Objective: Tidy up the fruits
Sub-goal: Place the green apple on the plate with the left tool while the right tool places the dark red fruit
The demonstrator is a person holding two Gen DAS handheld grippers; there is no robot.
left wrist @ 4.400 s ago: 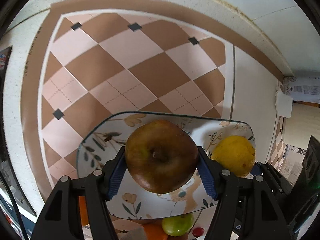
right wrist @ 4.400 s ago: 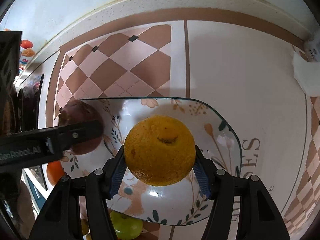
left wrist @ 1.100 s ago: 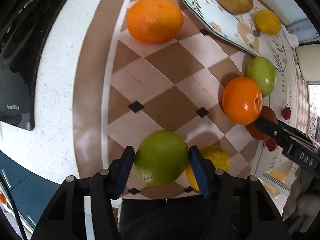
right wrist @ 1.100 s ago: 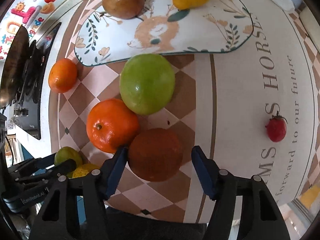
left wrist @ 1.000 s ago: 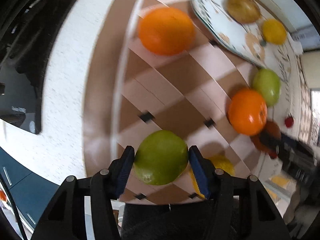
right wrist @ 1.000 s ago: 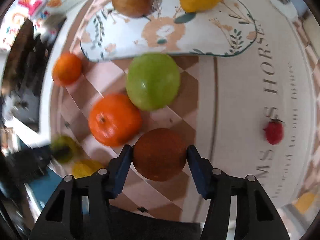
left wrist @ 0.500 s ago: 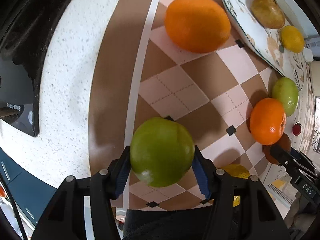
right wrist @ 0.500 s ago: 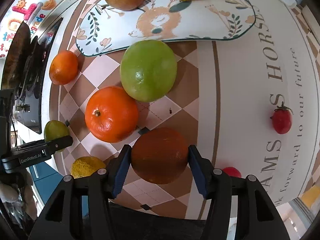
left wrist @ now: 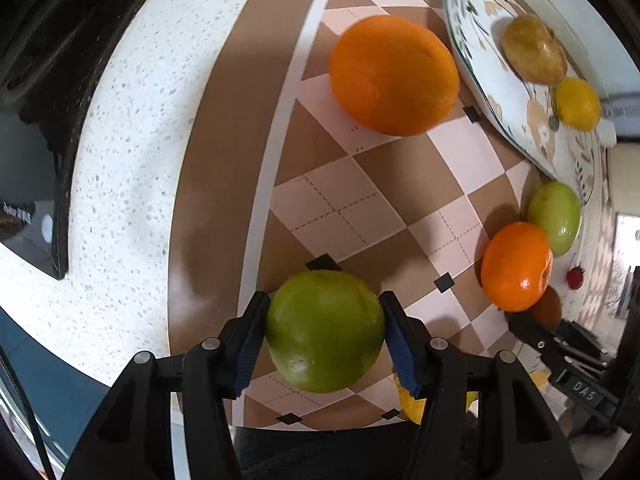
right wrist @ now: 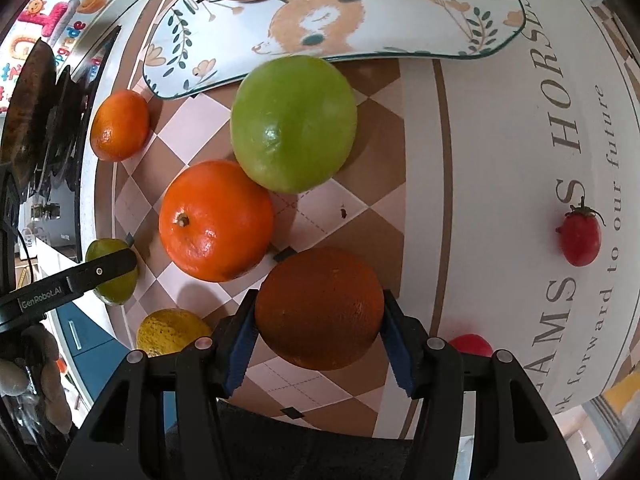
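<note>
Checkered brown-and-pink mat (left wrist: 360, 208), speckled white counter (left wrist: 132, 152), black stovetop (right wrist: 48, 112), colourful cartoon stickers (right wrist: 60, 16)

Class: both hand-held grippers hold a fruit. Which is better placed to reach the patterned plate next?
Right hand-held gripper: its dark orange fruit sits nearer the plate. The left, holding a green fruit, sees the plate farther off.

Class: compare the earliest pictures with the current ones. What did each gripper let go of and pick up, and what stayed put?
The left gripper released the brown apple for a green fruit; the right gripper swapped the lemon for a dark orange. Both released fruits stay on the plate.
</note>
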